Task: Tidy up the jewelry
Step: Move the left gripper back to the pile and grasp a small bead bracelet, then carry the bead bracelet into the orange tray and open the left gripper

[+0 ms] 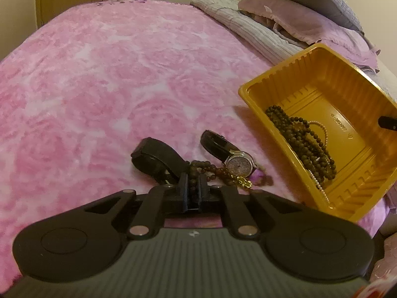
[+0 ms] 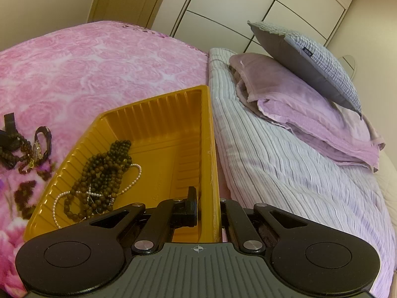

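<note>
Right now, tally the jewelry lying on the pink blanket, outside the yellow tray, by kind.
Bead bracelet: 1
Sparkly-faced watch: 1
Black strap band: 1
Total: 3

Past the right gripper (image 2: 208,207), its outer finger is hidden behind the tray wall (image 2: 211,149). The bracelet (image 1: 198,167) vanishes between the left gripper (image 1: 193,186) fingers, and the tray's embossed lettering (image 1: 340,121) is unreadable.
</note>
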The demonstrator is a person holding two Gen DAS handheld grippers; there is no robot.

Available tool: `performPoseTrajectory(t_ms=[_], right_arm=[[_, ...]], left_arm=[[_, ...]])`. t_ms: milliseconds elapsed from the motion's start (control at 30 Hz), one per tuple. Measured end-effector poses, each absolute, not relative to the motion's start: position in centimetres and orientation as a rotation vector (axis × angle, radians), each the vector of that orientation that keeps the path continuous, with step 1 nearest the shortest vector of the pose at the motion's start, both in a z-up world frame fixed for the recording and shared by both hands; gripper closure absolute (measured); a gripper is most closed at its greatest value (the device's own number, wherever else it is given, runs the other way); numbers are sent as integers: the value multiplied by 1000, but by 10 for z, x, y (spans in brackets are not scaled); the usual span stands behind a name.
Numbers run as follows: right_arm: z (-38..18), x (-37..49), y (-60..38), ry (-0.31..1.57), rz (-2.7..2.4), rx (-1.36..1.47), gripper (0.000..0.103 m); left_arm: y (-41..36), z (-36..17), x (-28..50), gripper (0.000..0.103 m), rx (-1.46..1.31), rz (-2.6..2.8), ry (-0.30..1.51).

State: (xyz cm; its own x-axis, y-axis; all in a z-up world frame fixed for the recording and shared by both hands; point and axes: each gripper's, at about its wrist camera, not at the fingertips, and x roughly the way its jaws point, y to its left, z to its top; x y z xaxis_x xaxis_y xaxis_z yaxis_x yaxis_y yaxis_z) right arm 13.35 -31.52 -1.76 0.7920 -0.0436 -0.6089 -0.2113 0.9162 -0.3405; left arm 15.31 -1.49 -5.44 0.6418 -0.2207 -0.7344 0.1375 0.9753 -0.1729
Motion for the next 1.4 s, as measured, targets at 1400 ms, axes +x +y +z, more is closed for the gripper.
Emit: performPoseTrajectory(t_ms=[1400], right_arm=[[-13,135,-313,649,95,-412,100]], left_arm=[[-71,39,151,97,-87,-505,651]])
